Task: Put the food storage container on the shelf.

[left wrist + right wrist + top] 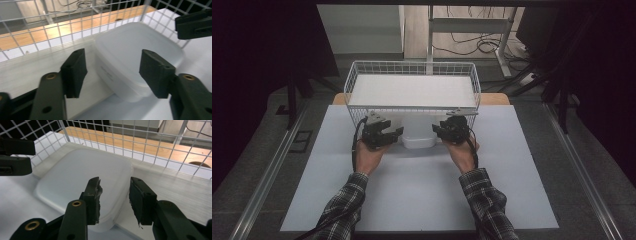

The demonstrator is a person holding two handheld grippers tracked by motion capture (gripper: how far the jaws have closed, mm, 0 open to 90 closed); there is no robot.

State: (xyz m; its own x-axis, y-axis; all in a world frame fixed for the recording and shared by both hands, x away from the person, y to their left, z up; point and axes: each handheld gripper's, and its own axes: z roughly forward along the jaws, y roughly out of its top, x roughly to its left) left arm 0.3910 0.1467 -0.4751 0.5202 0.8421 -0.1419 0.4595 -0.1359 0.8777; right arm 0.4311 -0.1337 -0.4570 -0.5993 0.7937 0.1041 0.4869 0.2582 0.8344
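High view: a white lidded box [419,134] sits on the counter [422,195], just in front of a wire basket [412,90] that holds a white board. The left gripper [393,135] and right gripper [438,131] flank the box, one at each side.

Left gripper view: the fingers [74,72] stand apart around the near corner of the box [135,57]; neither pad presses on it. The box rests flat, close against the basket mesh [62,30].

Right gripper view: the fingers [93,200] are parted at the box's edge [82,182], a gap on both sides. No grip.

Judgement: the step looks like a release, or the start of a grasp, beside the basket; the box is unheld. If it goes into the basket, the next move calls for both grippers to close on opposite rims evenly, then lift level to clear the basket's front wall.
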